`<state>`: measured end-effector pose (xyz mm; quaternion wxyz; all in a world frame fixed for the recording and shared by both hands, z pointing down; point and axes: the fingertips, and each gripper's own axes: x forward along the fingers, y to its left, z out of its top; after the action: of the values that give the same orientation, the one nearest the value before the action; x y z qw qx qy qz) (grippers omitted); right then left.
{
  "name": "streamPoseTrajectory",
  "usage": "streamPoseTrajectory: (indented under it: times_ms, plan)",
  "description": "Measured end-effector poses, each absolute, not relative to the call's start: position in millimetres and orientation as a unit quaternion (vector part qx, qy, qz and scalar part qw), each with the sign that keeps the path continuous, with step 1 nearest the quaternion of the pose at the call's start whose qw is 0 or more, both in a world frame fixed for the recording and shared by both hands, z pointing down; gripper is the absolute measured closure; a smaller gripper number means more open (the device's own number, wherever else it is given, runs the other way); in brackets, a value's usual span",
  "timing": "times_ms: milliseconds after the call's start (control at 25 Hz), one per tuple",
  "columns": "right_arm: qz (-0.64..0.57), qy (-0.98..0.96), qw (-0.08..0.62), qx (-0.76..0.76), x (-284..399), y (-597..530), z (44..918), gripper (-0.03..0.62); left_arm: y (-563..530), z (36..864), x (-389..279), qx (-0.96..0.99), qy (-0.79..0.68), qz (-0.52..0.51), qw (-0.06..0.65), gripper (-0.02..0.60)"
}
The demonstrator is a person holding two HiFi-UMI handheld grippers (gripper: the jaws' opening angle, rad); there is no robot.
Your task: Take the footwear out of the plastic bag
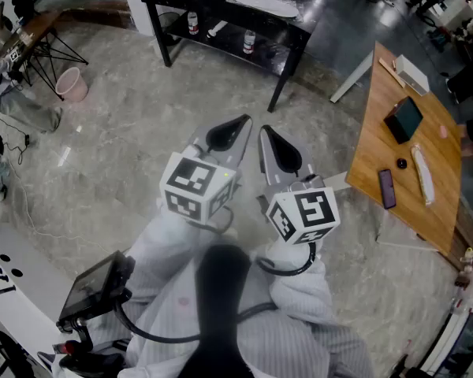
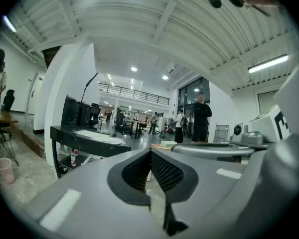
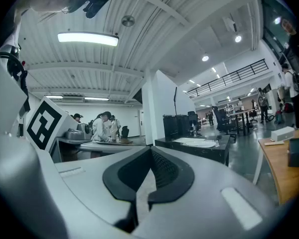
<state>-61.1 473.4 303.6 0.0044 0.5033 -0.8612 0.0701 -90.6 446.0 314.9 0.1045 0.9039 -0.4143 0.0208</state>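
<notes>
No footwear and no plastic bag shows in any view. In the head view my left gripper [image 1: 238, 123] and right gripper [image 1: 266, 135] are held side by side in front of the person's body, above the floor, pointing away roughly level. Both are shut with nothing between the jaws. In the left gripper view the black ribbed pads [image 2: 159, 169] of the left gripper [image 2: 150, 153] meet at the tip. The right gripper view shows the right gripper [image 3: 150, 151] closed the same way, pads [image 3: 162, 171] together.
A black table [image 1: 221, 6] with bottles on its lower shelf stands ahead. A wooden table [image 1: 437, 144] with a phone, a dark box and other small items is at the right. A pink bucket [image 1: 71, 83] sits on the marble floor at the left. People stand in the distance.
</notes>
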Motion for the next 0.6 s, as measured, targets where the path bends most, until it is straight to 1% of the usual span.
streamPoseTrajectory:
  times_ms: [480,600]
  plan:
    - [0.065,-0.857,0.0,0.511,-54,470,292,0.582,440,306,-89,0.902,-0.418,0.017,0.108,0.581]
    - [0.073,-0.854,0.003,0.516,-49,473,293,0.582,443,314,-93,0.9,-0.417,0.015,0.124,0.581]
